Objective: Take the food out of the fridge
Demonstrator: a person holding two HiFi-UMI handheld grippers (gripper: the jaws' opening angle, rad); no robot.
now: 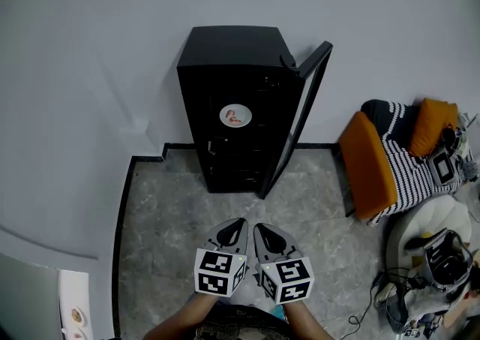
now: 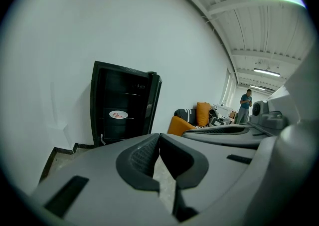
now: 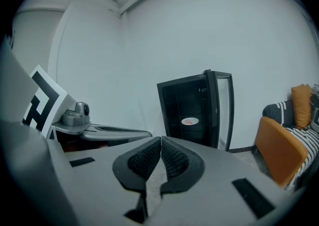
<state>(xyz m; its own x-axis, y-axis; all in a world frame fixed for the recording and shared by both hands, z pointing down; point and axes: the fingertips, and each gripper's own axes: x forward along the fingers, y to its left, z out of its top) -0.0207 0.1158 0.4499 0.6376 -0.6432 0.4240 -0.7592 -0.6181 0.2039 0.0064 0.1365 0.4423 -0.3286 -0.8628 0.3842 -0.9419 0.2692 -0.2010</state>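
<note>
The left tongs (image 1: 240, 223) and the right tongs (image 1: 259, 229), both clenched with nothing between their pads, are held side by side above a grey stone floor (image 1: 165, 211). They point toward a small black fridge (image 1: 229, 49) that stands well apart from them against a white wall (image 1: 90, 46). The fridge door (image 1: 304, 109) stands open on the right, a white plate of food (image 1: 235, 115) sits on a middle shelf inside, and an orange sofa (image 1: 367, 166) stands further right.
</note>
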